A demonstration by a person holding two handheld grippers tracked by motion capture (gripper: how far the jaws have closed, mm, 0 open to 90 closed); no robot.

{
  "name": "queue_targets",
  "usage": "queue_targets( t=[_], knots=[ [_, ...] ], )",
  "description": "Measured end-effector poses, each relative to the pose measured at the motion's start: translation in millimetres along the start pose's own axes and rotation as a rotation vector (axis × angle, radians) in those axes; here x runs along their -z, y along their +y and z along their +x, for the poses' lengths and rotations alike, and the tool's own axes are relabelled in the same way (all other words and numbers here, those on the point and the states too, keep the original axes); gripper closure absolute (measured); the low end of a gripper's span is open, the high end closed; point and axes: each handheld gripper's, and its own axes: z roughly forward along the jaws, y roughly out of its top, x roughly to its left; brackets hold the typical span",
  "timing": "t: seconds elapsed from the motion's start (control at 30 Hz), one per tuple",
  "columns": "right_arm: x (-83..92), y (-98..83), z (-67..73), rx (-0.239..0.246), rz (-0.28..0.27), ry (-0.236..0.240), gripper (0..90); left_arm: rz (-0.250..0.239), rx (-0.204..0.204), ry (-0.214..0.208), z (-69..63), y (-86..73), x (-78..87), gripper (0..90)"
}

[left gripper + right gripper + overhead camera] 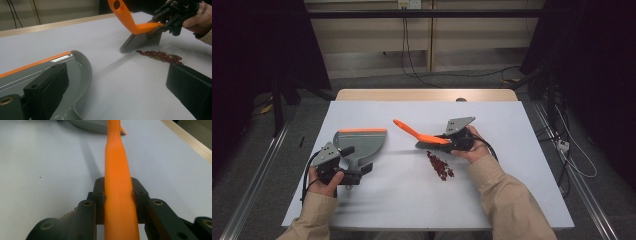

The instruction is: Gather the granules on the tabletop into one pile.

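Right gripper (447, 141): clamped on orange-backed brush (424, 138) with grey bristles, held tilted just beside a small heap of red beans (440, 166) on the white table (492, 200). Left gripper (357, 167): jaws wide apart astride the handle of a grey, orange-lipped dustpan (361, 141), lying flat and holding nothing. No legible markings.

Overhead forward-down; two close, perhaps low, gripper-cams.

We see a white desk (512, 200) on grey floor (257, 165), cables (407, 45) trailing down a beige wall (362, 35).
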Motion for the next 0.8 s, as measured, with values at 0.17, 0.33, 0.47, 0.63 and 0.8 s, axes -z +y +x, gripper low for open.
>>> queue_targets(
  t=[0.17,0.33,0.47,0.63,0.8],
  knots=[
    [3.6,0.2,4.0,0.031,0.017,0.039,71.1,-0.001,0.001,0.001,-0.3,-0.1,-0.2,4.3],
    [9.1,-0.8,8.4,0.052,0.031,0.075,71.1,-0.001,-0.001,0.003,-0.3,0.1,0.3,4.3],
    [13.2,-2.2,12.4,0.062,0.037,0.092,71.1,-0.001,-0.001,0.005,-0.5,0.3,0.9,4.3],
    [17.2,-3.9,16.5,0.065,0.038,0.103,71.0,0.000,0.000,0.006,-1.2,0.1,0.3,4.3],
    [20.3,-4.3,21.7,0.076,0.044,0.111,71.0,0.000,-0.003,0.002,-1.4,0.1,-0.2,4.3]
  ],
)
